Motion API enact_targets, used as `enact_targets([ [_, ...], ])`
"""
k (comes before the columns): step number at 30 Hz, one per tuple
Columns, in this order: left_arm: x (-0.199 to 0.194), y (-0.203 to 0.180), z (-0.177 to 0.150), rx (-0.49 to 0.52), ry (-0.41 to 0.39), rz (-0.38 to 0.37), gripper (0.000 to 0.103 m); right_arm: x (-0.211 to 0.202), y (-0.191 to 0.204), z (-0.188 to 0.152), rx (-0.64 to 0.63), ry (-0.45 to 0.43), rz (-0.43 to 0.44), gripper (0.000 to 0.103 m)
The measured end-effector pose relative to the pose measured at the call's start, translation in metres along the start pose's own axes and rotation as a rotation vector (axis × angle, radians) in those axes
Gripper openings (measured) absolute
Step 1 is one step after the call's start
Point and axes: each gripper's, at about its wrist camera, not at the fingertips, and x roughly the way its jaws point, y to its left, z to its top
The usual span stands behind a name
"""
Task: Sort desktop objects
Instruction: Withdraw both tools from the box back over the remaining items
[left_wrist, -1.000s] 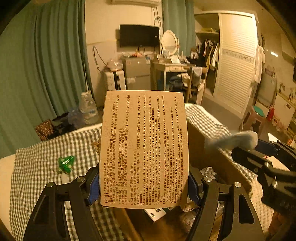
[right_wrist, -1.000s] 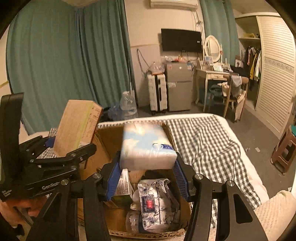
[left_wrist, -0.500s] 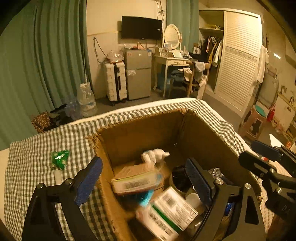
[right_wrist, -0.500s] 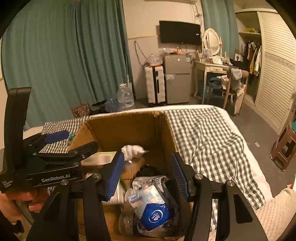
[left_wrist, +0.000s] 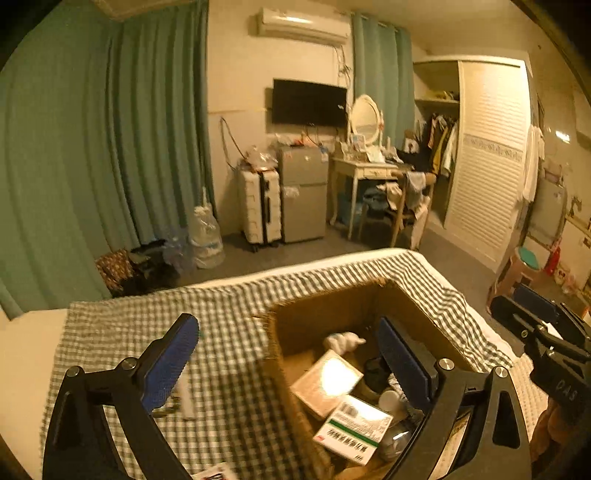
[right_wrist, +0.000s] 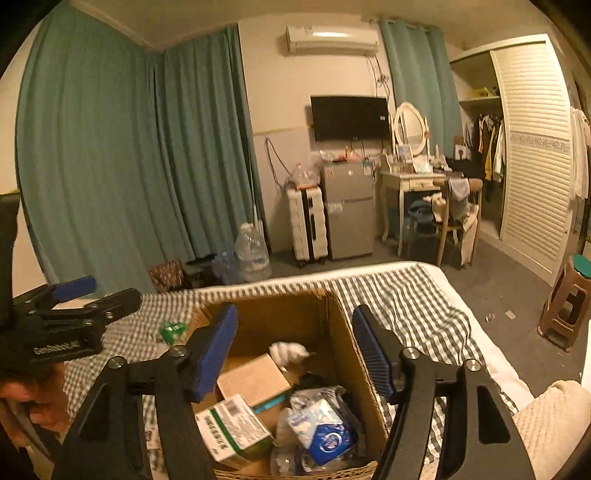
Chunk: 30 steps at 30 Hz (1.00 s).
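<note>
An open cardboard box (right_wrist: 343, 343) stands on the checked bedspread (left_wrist: 221, 321). Inside lie a brown box (right_wrist: 255, 378), a white-and-green medicine box (right_wrist: 232, 428), a blue-and-white tissue pack (right_wrist: 325, 432) and a white crumpled thing (right_wrist: 288, 350). My left gripper (left_wrist: 288, 354) is open and empty above the box's left edge. My right gripper (right_wrist: 295, 350) is open and empty above the box. A small green packet (right_wrist: 171, 328) lies on the bedspread left of the box.
The box (left_wrist: 424, 321) shows at lower right in the left wrist view. A small white thing (left_wrist: 186, 397) lies blurred on the bedspread by the left finger. Beyond the bed are curtains, a suitcase (right_wrist: 308, 221), a small fridge and a stool (right_wrist: 569, 299).
Both grippers opened: the left let go of the brown printed box, the right let go of the tissue pack. Both things now lie in the cardboard box. The left gripper moved left.
</note>
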Motion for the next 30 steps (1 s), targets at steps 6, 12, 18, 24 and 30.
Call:
enact_targets([
  [6, -0.049, 0.043, 0.009, -0.027, -0.052, 0.093, 0.103, -0.024, 0.019, 0.014, -0.013, -0.063, -0.010, 0.081],
  [12, -0.097, 0.094, 0.013, -0.087, -0.118, 0.186, 0.103, -0.048, 0.042, 0.022, -0.028, -0.113, 0.020, 0.100],
  [18, -0.128, 0.144, -0.001, -0.162, -0.143, 0.230, 0.103, -0.060, 0.081, 0.023, -0.071, -0.149, 0.060, 0.103],
  [24, -0.134, 0.192, -0.025, -0.205, -0.140, 0.283, 0.103, -0.063, 0.120, 0.019, -0.120, -0.181, 0.070, 0.103],
  [30, -0.121, 0.224, -0.043, -0.197, -0.149, 0.339, 0.103, -0.048, 0.163, 0.011, -0.134, -0.162, 0.104, 0.103],
])
